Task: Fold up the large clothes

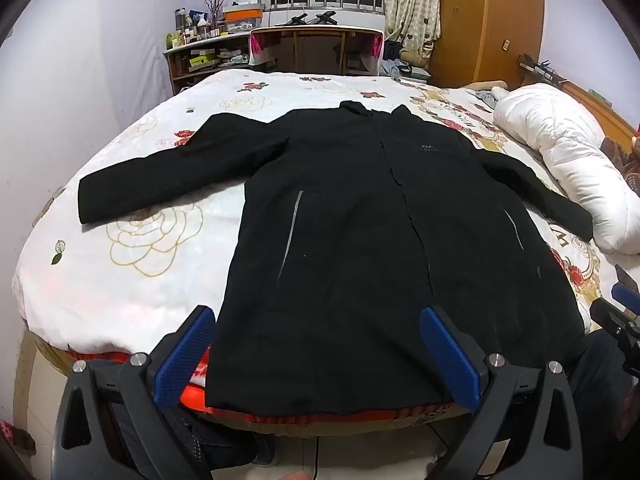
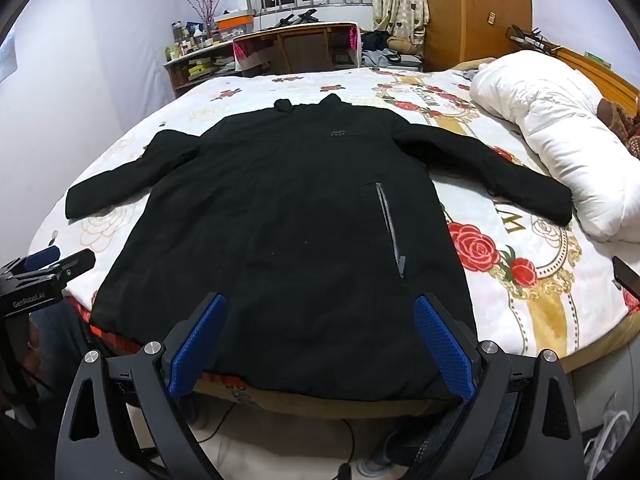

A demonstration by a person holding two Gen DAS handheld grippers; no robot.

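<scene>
1. Two sleeves of the black coat [image 1: 360, 220] lie spread out flat on the bed [image 1: 120, 272], so we have folded nothing yet.
2. Our left gripper [image 1: 316, 344] is wide apart, holding nothing.
3. Our right gripper [image 2: 320, 340] is too.

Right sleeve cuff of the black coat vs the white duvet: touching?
Cannot tell. In the right wrist view the sleeve cuff of the coat ends right at the duvet, no visible gap, but contact isn't plain.

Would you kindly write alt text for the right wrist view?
A black coat lies flat, front up, sleeves spread, on a floral bed. The right gripper hovers over its hem with jaws open, and the left gripper shows at the left edge.
</scene>
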